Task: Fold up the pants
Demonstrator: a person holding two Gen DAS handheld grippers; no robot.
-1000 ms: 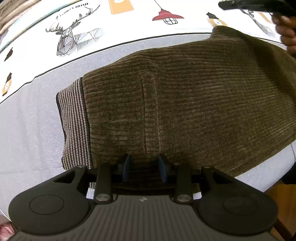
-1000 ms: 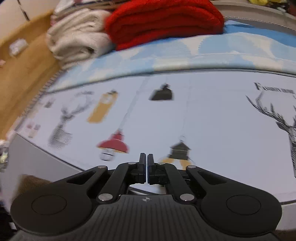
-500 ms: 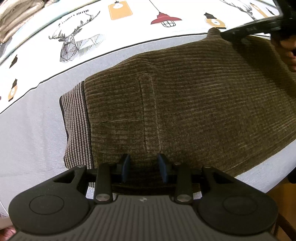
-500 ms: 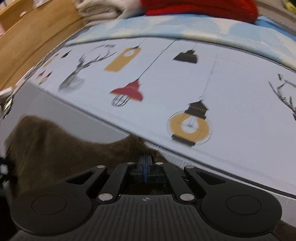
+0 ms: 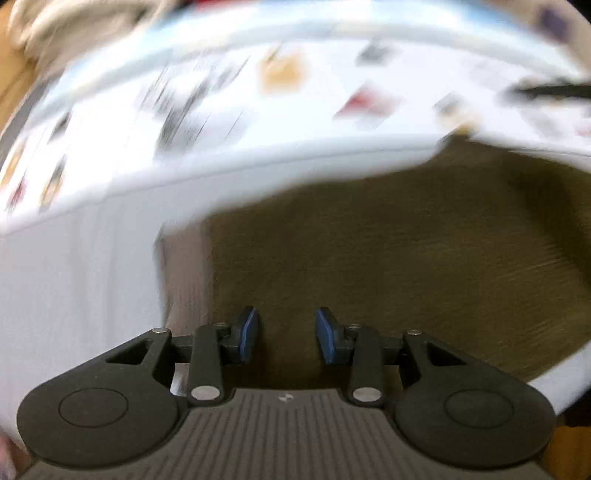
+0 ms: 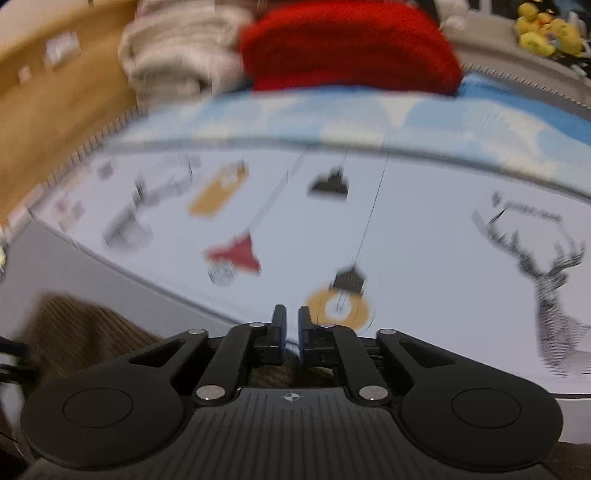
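The brown corduroy pants (image 5: 388, 258) lie flat on the printed sheet (image 5: 221, 129), their striped waistband (image 5: 184, 266) to the left. The view is blurred by motion. My left gripper (image 5: 286, 332) is open and empty, its blue pads apart just above the near edge of the pants. My right gripper (image 6: 291, 328) has its jaws slightly apart with nothing between them, above the far edge of the pants (image 6: 74, 332), which show at lower left of the right wrist view. It shows as a dark blurred shape (image 5: 546, 90) at upper right of the left wrist view.
A red folded garment (image 6: 347, 48) and a beige folded pile (image 6: 177, 62) sit at the far edge of the bed. Yellow soft toys (image 6: 543, 29) are at far right. Wooden floor (image 6: 48, 122) lies to the left.
My left gripper tilted up and moved fast, blurring the view. My right gripper lifted off the pants edge and its jaws parted slightly.
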